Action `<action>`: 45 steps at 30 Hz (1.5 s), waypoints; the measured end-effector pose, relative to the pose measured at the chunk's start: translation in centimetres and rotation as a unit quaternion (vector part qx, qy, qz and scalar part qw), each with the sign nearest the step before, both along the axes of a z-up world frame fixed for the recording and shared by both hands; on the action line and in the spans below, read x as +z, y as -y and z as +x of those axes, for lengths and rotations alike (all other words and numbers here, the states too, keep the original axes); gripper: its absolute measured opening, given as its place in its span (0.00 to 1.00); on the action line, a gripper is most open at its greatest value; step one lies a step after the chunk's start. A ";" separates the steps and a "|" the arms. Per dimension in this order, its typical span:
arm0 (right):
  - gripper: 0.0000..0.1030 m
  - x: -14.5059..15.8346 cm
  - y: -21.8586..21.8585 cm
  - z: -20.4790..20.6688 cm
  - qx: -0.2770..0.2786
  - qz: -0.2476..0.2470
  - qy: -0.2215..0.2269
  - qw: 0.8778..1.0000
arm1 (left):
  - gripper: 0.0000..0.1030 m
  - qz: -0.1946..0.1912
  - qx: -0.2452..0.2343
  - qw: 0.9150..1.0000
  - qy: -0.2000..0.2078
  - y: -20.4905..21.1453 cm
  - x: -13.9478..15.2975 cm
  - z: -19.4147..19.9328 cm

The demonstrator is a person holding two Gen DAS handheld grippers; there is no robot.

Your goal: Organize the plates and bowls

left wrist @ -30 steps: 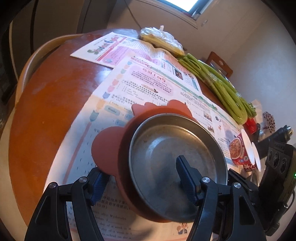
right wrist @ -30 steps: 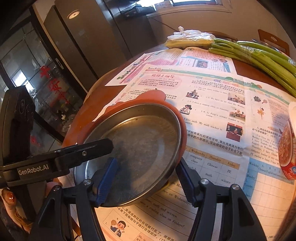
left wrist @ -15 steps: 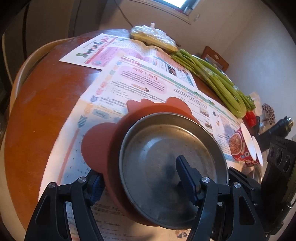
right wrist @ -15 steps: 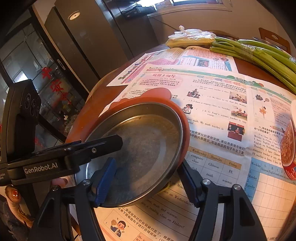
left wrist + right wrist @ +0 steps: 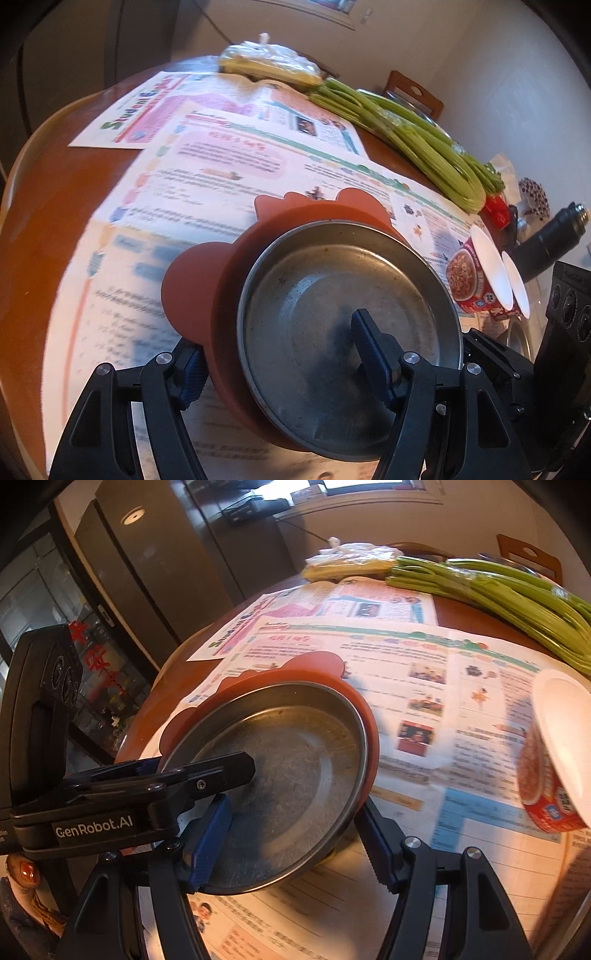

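My left hand-held gripper [image 5: 280, 354] and right hand-held gripper [image 5: 291, 842] each clamp the round, scuffed steel plate [image 5: 347, 332], tilted inside its smooth terracotta silicone holder [image 5: 195, 291].

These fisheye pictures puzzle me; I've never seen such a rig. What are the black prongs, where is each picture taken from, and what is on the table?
No robot here: a person holds one pair of tongs in each hand, with a camera on each looking along its fingers. In the left view, the left tongs straddle a round steel plate stacked in a terracotta silicone plate. In the right view, the right tongs straddle the same stack. Around it lie printed newspaper sheets, green stalks and a red instant-food cup.
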State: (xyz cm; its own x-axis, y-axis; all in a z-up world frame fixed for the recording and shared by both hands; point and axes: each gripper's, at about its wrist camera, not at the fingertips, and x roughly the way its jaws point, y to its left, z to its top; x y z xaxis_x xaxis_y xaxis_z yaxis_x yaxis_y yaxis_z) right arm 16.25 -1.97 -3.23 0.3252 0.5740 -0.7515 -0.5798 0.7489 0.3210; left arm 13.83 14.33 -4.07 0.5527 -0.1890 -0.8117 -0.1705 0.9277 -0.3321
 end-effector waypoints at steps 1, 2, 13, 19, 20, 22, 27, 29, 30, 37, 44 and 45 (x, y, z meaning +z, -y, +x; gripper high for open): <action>0.66 0.0 0.5 0.2 -0.005 0.001 -0.002 1.000 | 0.69 0.000 -0.003 1.000 0.000 0.3 0.0 0.3; 0.66 0.0 0.9 0.3 -0.009 0.001 -0.002 1.000 | 0.69 0.000 -0.007 1.000 0.001 0.7 0.1 0.6; 0.67 -0.1 3.3 1.4 -0.040 0.005 -0.003 0.999 | 0.69 0.014 -0.028 1.000 -0.003 2.8 0.0 2.5; 0.67 -0.1 3.5 1.6 -0.043 0.008 -0.001 0.999 | 0.69 0.014 -0.029 0.999 -0.005 3.0 -0.1 2.9; 0.67 -0.1 3.6 1.6 -0.043 0.009 -0.002 0.999 | 0.69 0.014 -0.029 0.999 -0.005 3.0 -0.1 2.9; 0.67 -0.1 3.6 1.7 -0.044 0.010 -0.002 0.999 | 0.70 0.013 -0.029 0.999 -0.005 2.9 -0.1 2.9; 0.67 -0.1 3.6 1.6 -0.046 0.012 -0.001 0.999 | 0.70 0.010 -0.030 0.999 -0.006 2.8 -0.1 3.0; 0.67 -0.1 3.7 1.6 -0.047 0.013 0.000 0.999 | 0.70 0.010 -0.029 0.999 -0.006 2.8 -0.1 3.0; 0.67 -0.1 3.7 1.6 -0.047 0.014 -0.001 0.999 | 0.70 0.012 -0.028 1.000 -0.007 2.7 -0.1 2.9; 0.67 0.4 3.9 1.5 -0.057 0.014 0.008 0.998 | 0.71 0.014 -0.012 1.000 0.000 1.7 0.3 2.4; 0.67 1.3 4.0 1.1 -0.069 0.008 0.036 0.997 | 0.71 0.018 0.000 1.000 0.013 0.9 1.2 1.5; 0.67 1.5 4.1 1.0 -0.070 0.007 0.041 0.997 | 0.71 0.019 0.003 1.000 0.016 0.8 1.5 1.2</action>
State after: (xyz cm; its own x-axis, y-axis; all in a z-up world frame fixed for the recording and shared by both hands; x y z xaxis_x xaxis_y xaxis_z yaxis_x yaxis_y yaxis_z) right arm 17.30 -6.03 -1.77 0.4622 0.5291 -0.7116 -0.4944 0.8199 0.2886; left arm 15.05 13.54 -2.61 0.5796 -0.1553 -0.7999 -0.1660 0.9386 -0.3025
